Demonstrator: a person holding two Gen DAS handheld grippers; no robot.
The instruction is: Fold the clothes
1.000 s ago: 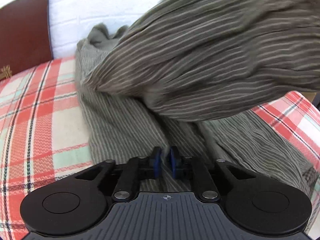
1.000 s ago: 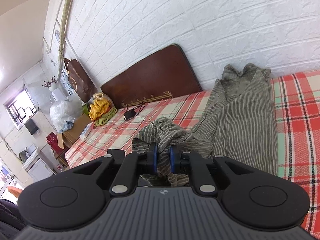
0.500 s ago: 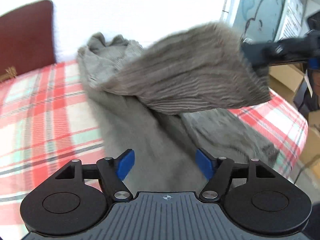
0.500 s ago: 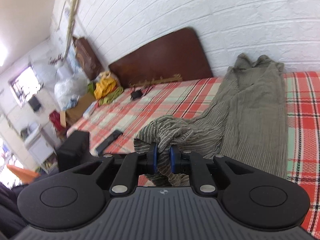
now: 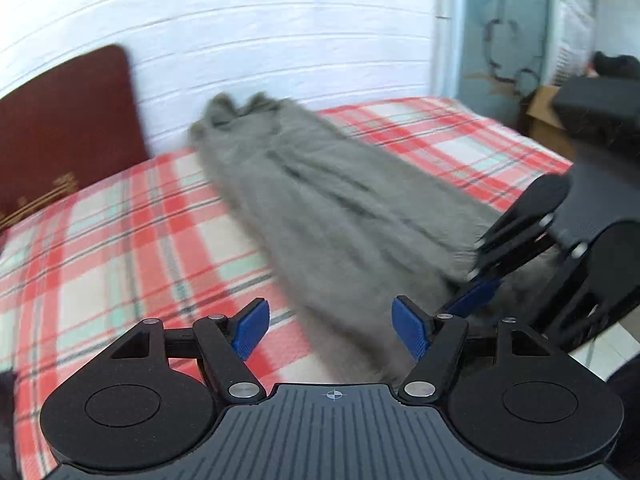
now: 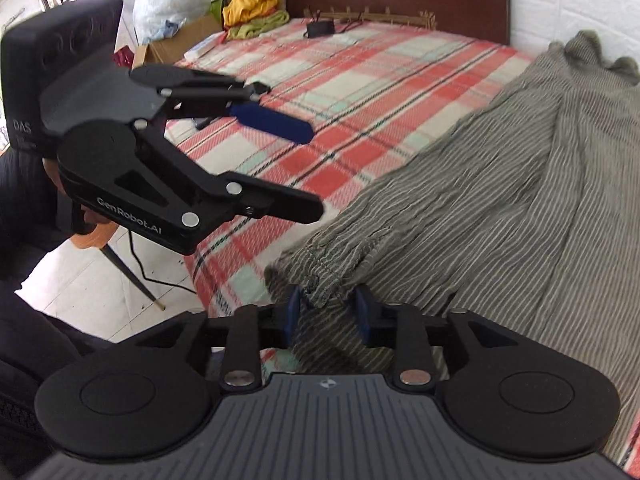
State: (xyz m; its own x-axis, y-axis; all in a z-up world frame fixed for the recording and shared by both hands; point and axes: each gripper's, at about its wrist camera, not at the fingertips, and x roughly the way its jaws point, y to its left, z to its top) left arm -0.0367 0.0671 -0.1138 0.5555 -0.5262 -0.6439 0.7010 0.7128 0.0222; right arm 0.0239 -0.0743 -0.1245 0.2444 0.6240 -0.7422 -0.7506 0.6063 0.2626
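One cardboard box [image 6: 176,42] beside the bed [image 6: 360,92] holds clothes.

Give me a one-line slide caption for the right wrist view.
Right gripper open around the striped garment's hem on a plaid bed, left gripper open alongside.

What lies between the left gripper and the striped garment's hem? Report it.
Right wrist view: only bare plaid bedspread separates the open left gripper from the striped garment.
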